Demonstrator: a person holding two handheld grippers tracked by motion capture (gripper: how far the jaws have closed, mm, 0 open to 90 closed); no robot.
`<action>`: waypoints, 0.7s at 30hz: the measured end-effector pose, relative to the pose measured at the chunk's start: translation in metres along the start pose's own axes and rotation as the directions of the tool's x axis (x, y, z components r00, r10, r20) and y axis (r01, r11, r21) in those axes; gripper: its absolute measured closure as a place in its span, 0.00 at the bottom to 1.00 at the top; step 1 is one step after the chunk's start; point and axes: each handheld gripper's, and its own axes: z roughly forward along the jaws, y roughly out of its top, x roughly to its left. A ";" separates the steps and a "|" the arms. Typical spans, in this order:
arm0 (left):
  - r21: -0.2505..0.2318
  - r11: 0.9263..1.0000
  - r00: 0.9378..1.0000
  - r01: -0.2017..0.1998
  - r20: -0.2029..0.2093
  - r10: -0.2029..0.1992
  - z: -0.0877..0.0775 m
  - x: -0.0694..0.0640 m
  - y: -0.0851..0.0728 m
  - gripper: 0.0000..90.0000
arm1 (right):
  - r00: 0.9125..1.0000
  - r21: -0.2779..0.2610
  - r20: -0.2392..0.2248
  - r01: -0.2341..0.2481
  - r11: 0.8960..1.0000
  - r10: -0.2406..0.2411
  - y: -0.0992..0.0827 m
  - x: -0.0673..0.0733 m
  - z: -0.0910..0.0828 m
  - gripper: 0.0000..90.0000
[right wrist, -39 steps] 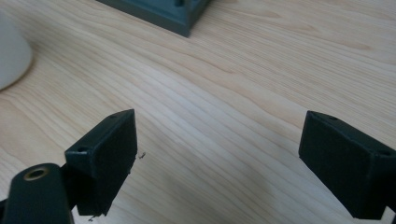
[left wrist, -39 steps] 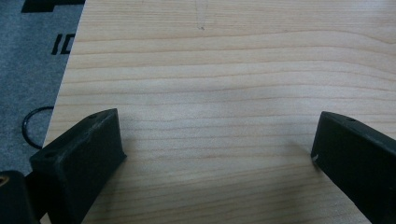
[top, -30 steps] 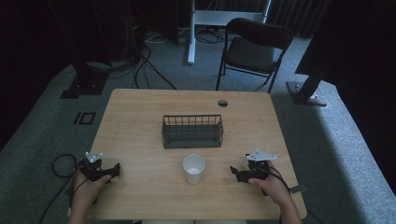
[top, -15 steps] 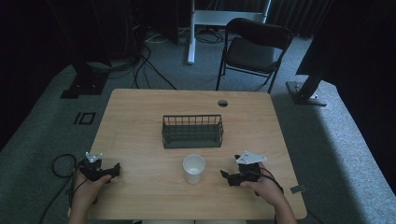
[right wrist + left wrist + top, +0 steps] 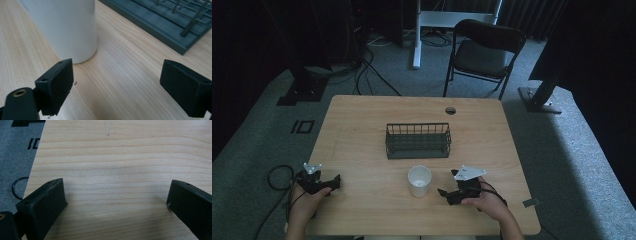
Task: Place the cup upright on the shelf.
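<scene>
Dim, dark-edged high view; bright, softly blurred close-ups, with faint shadows under the jaws.

Upright white cup point(image 5: 419, 180) on the wooden table point(image 5: 362, 125), just before a dark wire basket point(image 5: 417, 141).

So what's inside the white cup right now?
From the high view the cup stands upright and open, and its inside looks plain white with nothing visible in it. The very bottom is too small to make out. In the right gripper view its wall hides the inside.
</scene>
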 end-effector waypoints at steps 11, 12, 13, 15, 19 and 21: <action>0.000 1.000 1.000 0.000 0.000 0.000 0.000 0.000 0.000 0.03 | 0.998 -0.026 -0.051 0.027 0.999 -0.029 0.009 0.012 0.007 0.13; 0.000 1.000 1.000 0.000 0.000 0.000 0.000 0.000 0.000 0.03 | 0.998 -0.029 -0.056 0.032 0.999 -0.033 0.009 0.013 0.008 0.13; 0.000 1.000 1.000 0.000 0.000 0.000 0.000 0.000 0.000 0.03 | 0.998 -0.031 -0.059 0.034 0.999 -0.035 0.010 0.013 0.008 0.13; 0.000 1.000 1.000 0.000 0.000 0.000 0.000 0.000 0.000 0.03 | 0.997 -0.036 -0.070 0.039 0.999 -0.041 0.011 0.016 0.009 0.13; 0.000 1.000 1.000 0.000 0.000 0.000 0.000 0.000 0.000 0.03 | 0.994 -0.047 -0.094 0.053 0.997 -0.057 0.014 0.020 0.011 0.13; 0.000 1.000 1.000 0.000 0.000 0.000 0.000 0.000 0.000 0.03 | 0.994 -0.053 -0.098 0.053 0.997 -0.058 0.016 0.021 0.013 0.13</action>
